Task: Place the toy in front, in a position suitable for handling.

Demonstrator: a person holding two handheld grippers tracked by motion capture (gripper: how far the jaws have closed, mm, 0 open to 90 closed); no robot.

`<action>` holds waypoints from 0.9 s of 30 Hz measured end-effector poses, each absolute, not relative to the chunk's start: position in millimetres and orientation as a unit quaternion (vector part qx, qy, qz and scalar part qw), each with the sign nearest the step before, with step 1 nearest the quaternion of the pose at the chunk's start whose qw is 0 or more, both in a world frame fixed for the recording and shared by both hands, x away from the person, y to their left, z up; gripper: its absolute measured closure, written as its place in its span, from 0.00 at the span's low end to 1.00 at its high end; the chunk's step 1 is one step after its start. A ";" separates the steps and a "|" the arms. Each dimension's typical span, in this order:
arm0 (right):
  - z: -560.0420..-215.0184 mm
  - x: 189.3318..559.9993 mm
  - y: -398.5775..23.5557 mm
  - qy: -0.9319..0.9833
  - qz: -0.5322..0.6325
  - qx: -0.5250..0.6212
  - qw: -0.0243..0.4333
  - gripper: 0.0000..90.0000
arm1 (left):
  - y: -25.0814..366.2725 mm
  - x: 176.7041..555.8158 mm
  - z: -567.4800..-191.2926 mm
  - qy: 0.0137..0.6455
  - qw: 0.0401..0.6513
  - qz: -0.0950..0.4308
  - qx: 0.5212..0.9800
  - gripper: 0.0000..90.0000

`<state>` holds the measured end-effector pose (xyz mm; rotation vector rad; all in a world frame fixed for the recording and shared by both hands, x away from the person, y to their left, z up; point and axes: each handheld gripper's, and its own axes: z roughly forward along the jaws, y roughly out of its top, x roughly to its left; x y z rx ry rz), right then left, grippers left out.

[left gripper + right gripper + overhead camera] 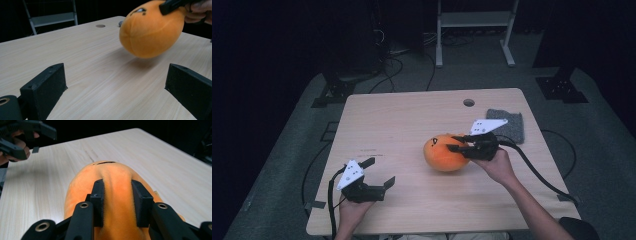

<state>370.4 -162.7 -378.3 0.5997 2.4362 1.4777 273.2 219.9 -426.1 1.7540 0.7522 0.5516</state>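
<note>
Orange plush, rounded, a soft toy (445, 153) with dark stitched marks on its upper face; located right of centre on the pale wood counter (402, 125), apparently lifted just clear of it, to judge by the shadow beneath in the left gripper view. Right hand-held gripper (458, 142): pinches a ridge of the toy's fabric between its pads, jaws part-way apart. Left hand-held gripper (379, 173): released, jaws wide, nothing between them, resting near the front edge. Grey cloth (508, 125): far right, well apart. Risks: the hold takes only a fold of pile, so the toy may slip free and roll; a loose pinch may let it swing and twist.
</note>
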 end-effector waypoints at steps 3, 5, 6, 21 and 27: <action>-392.8 372.5 -153.4 0.838 0.496 0.203 0.105 0.72 | 219.5 272.3 -425.7 0.315 0.546 0.234 0.740 0.03; -398.6 372.6 -150.5 0.841 0.490 0.203 0.105 0.71 | 219.7 272.1 -425.7 0.315 0.547 0.233 0.740 0.03; -398.6 372.6 -150.5 0.841 0.490 0.203 0.105 0.71 | 219.7 272.1 -425.7 0.315 0.547 0.233 0.740 0.03; -404.8 368.2 -155.5 0.838 0.492 0.209 0.106 0.51 | 217.2 272.7 -426.1 0.311 0.547 0.231 0.742 0.03; -395.6 360.4 -169.9 0.840 0.487 0.204 0.120 0.46 | 214.7 273.3 -426.5 0.309 0.546 0.230 0.744 0.03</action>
